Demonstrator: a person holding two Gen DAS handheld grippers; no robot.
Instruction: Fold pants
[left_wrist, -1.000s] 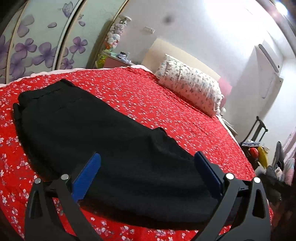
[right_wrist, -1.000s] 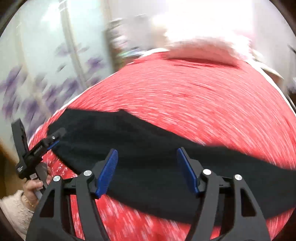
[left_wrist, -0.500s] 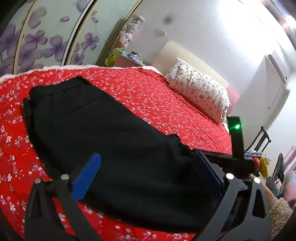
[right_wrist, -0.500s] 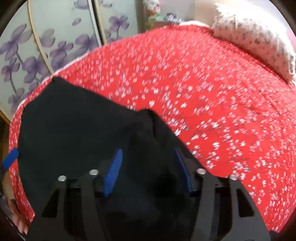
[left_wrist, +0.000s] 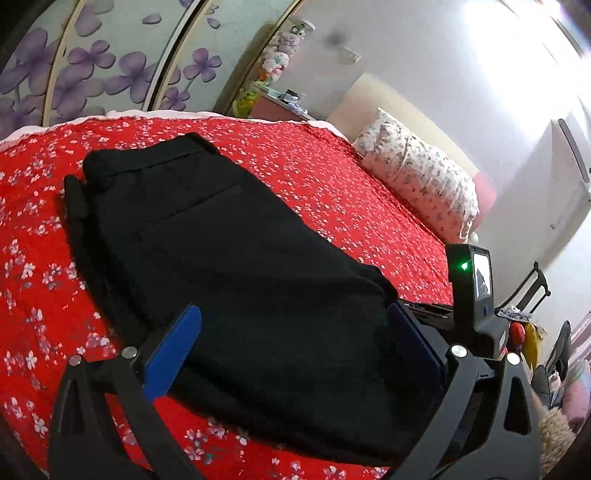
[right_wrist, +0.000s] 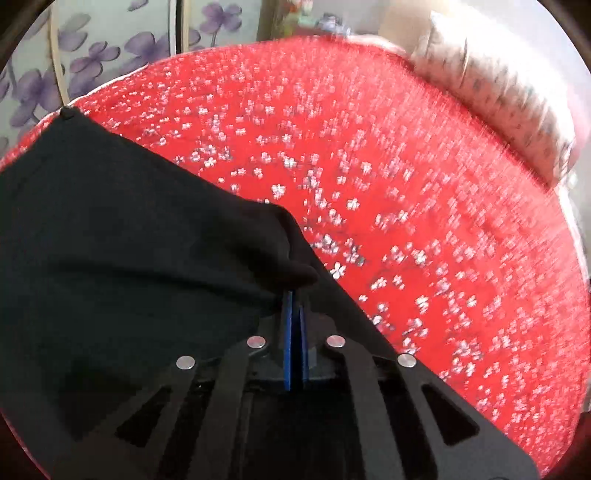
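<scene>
**Pants: leg end now pinched in your right hand-held gripper**

The pants (left_wrist: 229, 258) lie flat on the bed (left_wrist: 332, 192), stretched along its near edge, with the waistband towards the corner by the flowered wardrobe doors (left_wrist: 122, 70) and the leg end close in front of you. What has changed is on your right: half a second ago the right hand-held gripper (right_wrist: 294, 295) was spread wide over the cloth, and now its blue pads (right_wrist: 287, 339) are pressed together with black fabric bunched between and over them. You have your hold on the leg end, so the fold can probably begin.

Your left hand-held gripper (left_wrist: 295, 339) is still spread wide, one blue pad either side of the same end of the pants, gripping nothing. In its view the right tool's body with its green light (left_wrist: 463, 265) has come in just beside its right finger.

Only one point of the hem seems held, so a lift now would likely drag the cloth askew. Closing your left on the hem first looks wise. The pillow (left_wrist: 421, 184) at the far edge lies well apart.
</scene>
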